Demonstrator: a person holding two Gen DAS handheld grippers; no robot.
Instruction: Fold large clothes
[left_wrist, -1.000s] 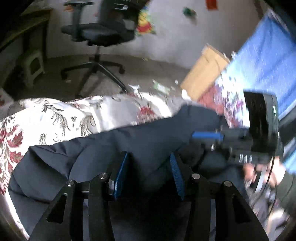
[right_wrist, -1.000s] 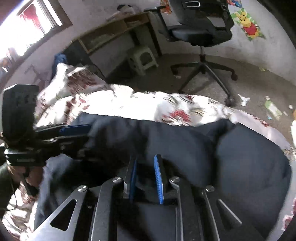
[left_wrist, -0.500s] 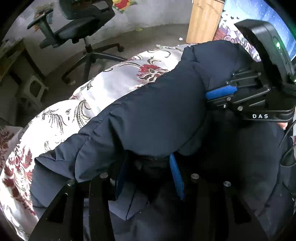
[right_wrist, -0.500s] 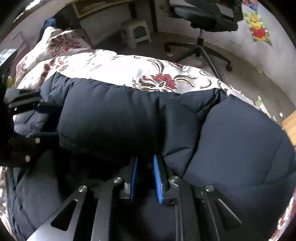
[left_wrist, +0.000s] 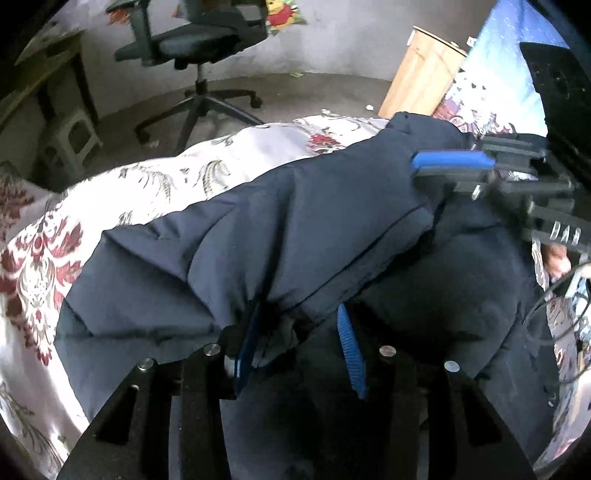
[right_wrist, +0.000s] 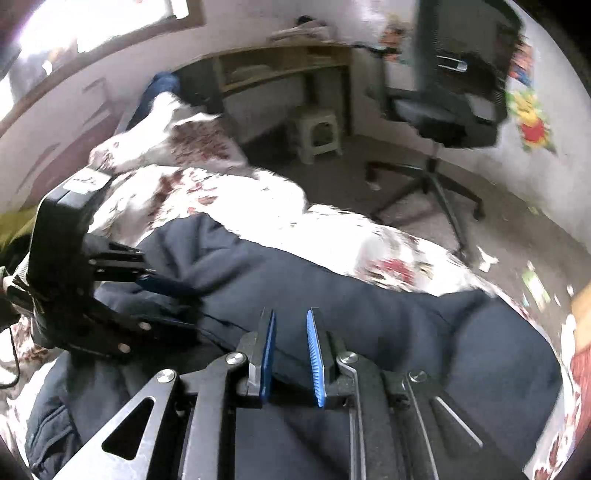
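A dark navy padded jacket (left_wrist: 280, 229) lies on a bed with a white, red-flowered cover (left_wrist: 155, 177); its far part is folded over toward me. My left gripper (left_wrist: 295, 332) has its blue pads apart with a fold of the jacket between them. My right gripper (right_wrist: 291, 332) is open a little, nothing between its blue pads, just above the jacket (right_wrist: 369, 314). The right gripper also shows at the right of the left wrist view (left_wrist: 454, 162), at the jacket's edge. The left gripper shows at the left of the right wrist view (right_wrist: 162, 284).
A black office chair (left_wrist: 199, 40) stands on the grey floor beyond the bed, with a small plastic stool (right_wrist: 319, 134) and a wooden desk (right_wrist: 280, 70) nearby. A wooden cabinet (left_wrist: 417, 74) and a blue sheet (left_wrist: 509, 55) are at the right.
The folded part of the jacket has been laid down. My right gripper has let go of the fabric and opened slightly, and has lifted back. My left gripper stays on the fold.
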